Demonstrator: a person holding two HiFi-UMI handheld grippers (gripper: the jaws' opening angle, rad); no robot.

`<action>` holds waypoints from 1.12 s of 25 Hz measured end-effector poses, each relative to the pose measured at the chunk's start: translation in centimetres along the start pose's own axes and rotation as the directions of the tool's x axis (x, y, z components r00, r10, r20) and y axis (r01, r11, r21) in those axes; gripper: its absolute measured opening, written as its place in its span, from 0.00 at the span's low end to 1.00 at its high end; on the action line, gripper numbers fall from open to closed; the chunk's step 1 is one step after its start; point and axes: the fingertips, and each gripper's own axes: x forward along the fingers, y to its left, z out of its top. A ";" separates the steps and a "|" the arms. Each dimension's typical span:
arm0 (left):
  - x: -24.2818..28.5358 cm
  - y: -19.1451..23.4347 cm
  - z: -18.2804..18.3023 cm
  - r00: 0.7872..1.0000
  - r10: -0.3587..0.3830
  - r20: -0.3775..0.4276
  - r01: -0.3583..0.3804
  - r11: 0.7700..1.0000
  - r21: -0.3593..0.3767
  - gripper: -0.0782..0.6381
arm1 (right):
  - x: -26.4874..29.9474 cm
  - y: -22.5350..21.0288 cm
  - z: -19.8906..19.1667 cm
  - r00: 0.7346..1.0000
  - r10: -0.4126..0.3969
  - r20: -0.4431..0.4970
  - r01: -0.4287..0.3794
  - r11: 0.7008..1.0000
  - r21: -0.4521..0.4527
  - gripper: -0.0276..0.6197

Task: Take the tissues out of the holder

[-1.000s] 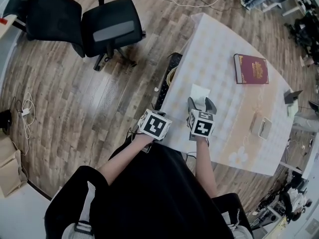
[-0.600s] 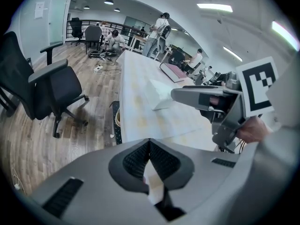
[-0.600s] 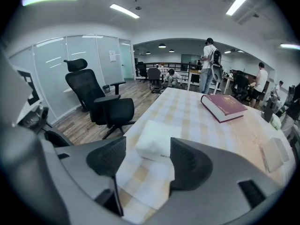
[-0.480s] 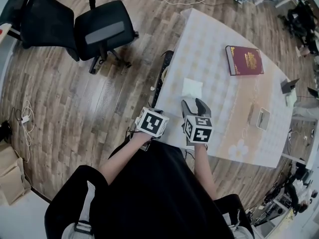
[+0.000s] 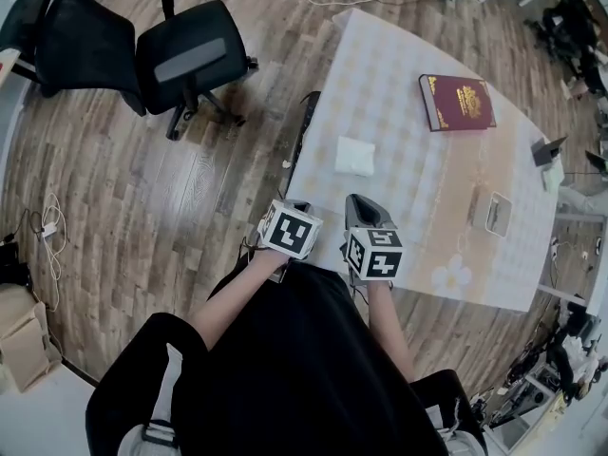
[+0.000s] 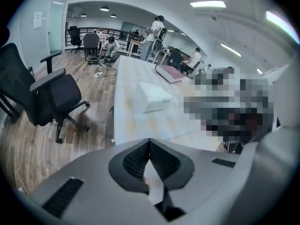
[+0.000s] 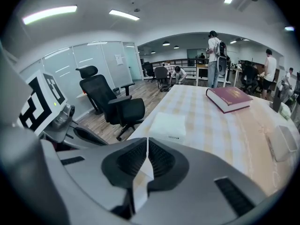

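A white pack of tissues [image 5: 354,156] lies flat near the table's left edge; it also shows in the left gripper view [image 6: 153,96] and the right gripper view [image 7: 167,124]. My right gripper [image 5: 360,202] hovers at the table's near edge, well short of the pack. Its jaws have just been closing and now meet [image 7: 146,138] with nothing between them. My left gripper [image 5: 294,207] hangs beside the table's near left corner, its jaws also shut and empty [image 6: 149,140]. A small white holder-like tray [image 5: 494,214] sits far to the right.
A red book [image 5: 457,102] lies at the back of the checked table [image 5: 418,188]. Two black office chairs [image 5: 185,57] stand on the wood floor to the left. A dark power strip [image 5: 302,145] runs along the table's left edge. People stand far off in the room.
Both grippers have drawn back from the tissue pack toward the person. The right gripper's jaws, open at the pack before, have closed. The pack stays on the table.
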 end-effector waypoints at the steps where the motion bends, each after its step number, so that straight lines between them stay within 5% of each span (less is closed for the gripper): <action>1: 0.0 -0.3 0.0 1.000 0.004 0.005 -0.004 1.000 -0.002 0.11 | -0.2 0.0 -0.3 1.000 0.006 -0.004 -0.006 1.000 0.001 0.08; 15: 0.5 -5.0 -1.2 0.997 0.050 0.056 -0.049 0.998 -0.028 0.11 | -3.3 -0.5 -5.2 0.985 0.110 -0.131 -0.105 0.994 0.039 0.06; 28: 1.6 -7.8 -0.6 0.996 0.056 0.066 -0.054 0.998 -0.026 0.11 | -6.0 -3.9 -4.8 0.987 0.073 -0.144 -0.072 0.997 0.017 0.06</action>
